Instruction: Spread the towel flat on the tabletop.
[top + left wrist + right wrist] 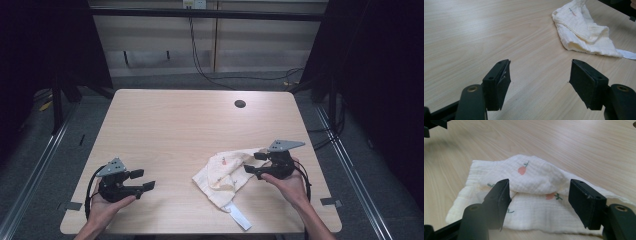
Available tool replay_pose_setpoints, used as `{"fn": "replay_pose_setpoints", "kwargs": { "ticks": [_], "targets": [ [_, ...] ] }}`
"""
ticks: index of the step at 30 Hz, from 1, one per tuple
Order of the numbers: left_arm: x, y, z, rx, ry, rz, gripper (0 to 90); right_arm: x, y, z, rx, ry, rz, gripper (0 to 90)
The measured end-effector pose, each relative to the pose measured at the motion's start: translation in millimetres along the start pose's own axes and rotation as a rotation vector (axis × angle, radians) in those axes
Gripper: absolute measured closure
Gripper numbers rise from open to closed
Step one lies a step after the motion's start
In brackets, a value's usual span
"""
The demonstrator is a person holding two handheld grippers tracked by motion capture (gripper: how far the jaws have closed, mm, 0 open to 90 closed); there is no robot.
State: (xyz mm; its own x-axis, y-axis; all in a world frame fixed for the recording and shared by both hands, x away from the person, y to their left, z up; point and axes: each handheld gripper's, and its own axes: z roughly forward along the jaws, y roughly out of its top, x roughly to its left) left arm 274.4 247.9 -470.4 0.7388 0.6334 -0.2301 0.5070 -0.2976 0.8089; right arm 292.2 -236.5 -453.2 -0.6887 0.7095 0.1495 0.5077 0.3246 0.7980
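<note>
A: Cloth [224, 174] lies crumpled on the near right part of the table [175, 130], the right gripper [254, 162] at its edge, jaws spread, grasping nothing.

B: And the left gripper [142, 180]?

A: Released too, over bare wood, well apart from the cloth.

B: Risk?

A: I'd say pinching only the raised top fold [536, 173]; the lower layers would slip and it bunches. Beyond, just a cable hole [240, 103].

Lab rig, dark curtains [385, 75], trailing cables [200, 60]

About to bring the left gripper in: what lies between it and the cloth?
Only bare tabletop between the left gripper and the cloth, as the left gripper view shows.
</note>
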Motion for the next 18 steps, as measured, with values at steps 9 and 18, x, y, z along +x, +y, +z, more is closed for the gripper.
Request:
{"fn": "replay_pose_setpoints", "kwargs": {
  "ticks": [9,18],
  "targets": [
    [-3.1,-0.6,2.7,0.023,-0.007,0.028,32.7,-12.5,-11.1,20.5,0.060,0.021,0.021,37.2],
    [-2.8,-0.8,2.4,0.022,-0.008,0.024,32.4,-7.3,-17.3,36.8,0.138,0.044,-0.034,39.0]
  ]
}}
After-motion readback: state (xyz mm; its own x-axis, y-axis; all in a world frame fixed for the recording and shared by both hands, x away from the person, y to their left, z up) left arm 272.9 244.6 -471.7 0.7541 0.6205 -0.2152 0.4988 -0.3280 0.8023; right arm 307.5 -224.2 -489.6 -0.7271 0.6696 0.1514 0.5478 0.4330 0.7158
